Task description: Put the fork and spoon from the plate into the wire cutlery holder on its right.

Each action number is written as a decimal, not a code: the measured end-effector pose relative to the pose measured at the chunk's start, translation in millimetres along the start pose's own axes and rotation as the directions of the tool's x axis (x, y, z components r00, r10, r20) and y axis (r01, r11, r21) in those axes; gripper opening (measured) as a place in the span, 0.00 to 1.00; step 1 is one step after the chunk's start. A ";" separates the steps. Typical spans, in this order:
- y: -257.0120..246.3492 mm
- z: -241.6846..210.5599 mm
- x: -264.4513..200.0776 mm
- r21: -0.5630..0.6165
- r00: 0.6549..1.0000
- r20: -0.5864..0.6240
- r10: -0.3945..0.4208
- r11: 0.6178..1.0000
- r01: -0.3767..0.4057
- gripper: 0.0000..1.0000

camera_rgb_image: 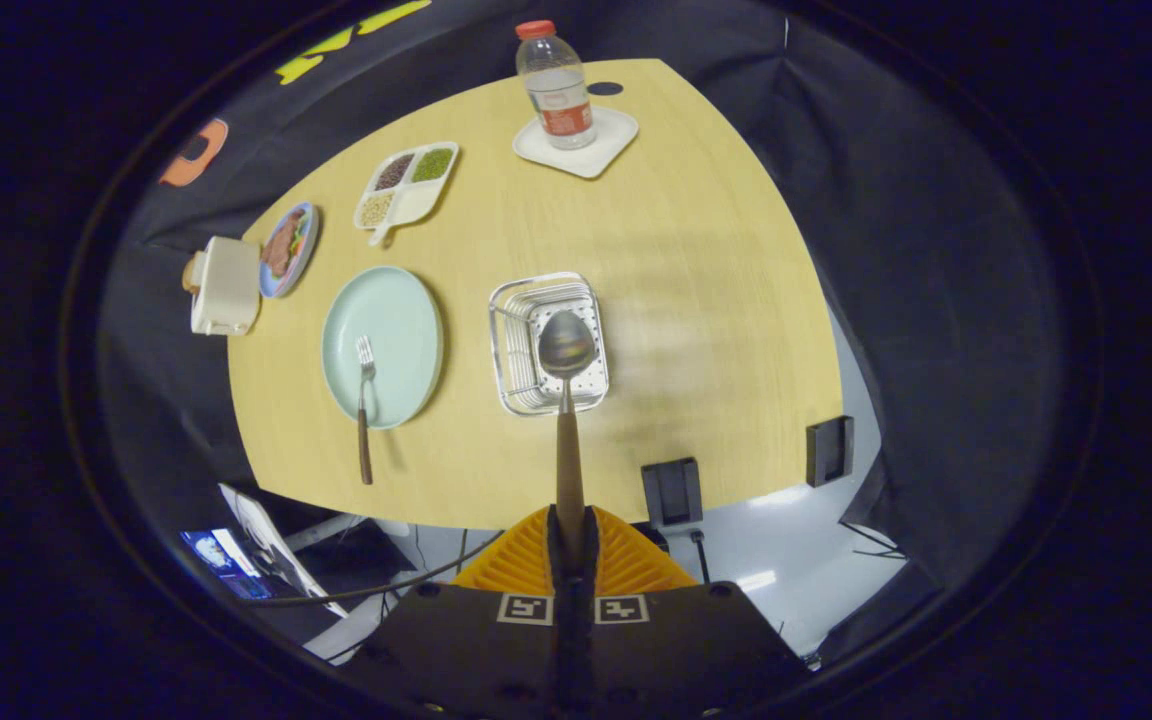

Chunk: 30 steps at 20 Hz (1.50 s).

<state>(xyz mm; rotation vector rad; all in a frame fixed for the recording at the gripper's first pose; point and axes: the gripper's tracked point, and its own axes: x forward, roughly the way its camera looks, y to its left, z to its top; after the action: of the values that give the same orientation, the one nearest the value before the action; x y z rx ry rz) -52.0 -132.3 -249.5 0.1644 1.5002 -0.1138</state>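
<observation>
Holding: the gripper (572,545) has its orange fingers (516,560) clamped on the brown handle of the spoon (567,400), low on the shaft.
Spoon axis: it runs straight out from the fingers, bowl end leading, handle end pinched; the bowl hangs over the wire cutlery holder (547,343), apparently above it rather than inside.
Spoon handling: stiff and light, I'd judge; the polished metal bowl looks slippery, so the wooden handle is the sensible grip. Held far back, the tip may swing.
Holder: a chrome wire basket standing a little in from the table's (696,300) near edge, toward the middle, open side up.
Fork: the fork (364,405) lies at the table's near-left part, tines resting on the pale green plate (398,315), brown handle sticking out over the rim toward the near edge. Long axis runs near to far, tines pointing away.
Fork handling: same build, likely rigid and light; the overhanging handle is the free place to pinch.
Far edge: a water bottle (555,85) on a white tray.
</observation>
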 end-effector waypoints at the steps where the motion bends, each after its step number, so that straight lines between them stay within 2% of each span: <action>1: 0.0 3.1 4.8 0.001 1.000 -0.010 -0.003 1.000 0.003 0.00; 7: 3.4 16.4 25.5 0.050 0.999 -0.039 0.002 0.999 -0.001 0.01; 9: 3.1 21.0 29.6 0.046 1.000 -0.028 -0.010 0.999 0.011 0.06; 10: 4.0 23.3 27.3 0.038 1.000 -0.014 -0.014 0.999 0.015 0.18; 14: 7.2 25.2 17.8 0.013 0.999 0.040 -0.024 1.000 0.024 0.80; 15: 6.7 24.6 12.4 0.003 0.998 0.054 -0.034 0.999 0.034 0.83; 19: 22.4 34.3 -20.7 -0.055 0.981 0.182 -0.066 0.995 0.077 0.88; 22: 71.0 37.4 -45.0 -0.140 0.964 0.266 -0.025 0.988 0.064 0.88; 26: 142.6 6.4 -24.5 -0.192 0.983 0.178 0.050 0.981 -0.015 0.88; 30: 191.1 -17.2 16.1 -0.224 0.994 0.084 0.065 0.974 -0.044 0.91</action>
<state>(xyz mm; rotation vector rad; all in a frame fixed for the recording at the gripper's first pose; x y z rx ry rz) -34.1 59.1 -259.3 0.0203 1.4057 0.0896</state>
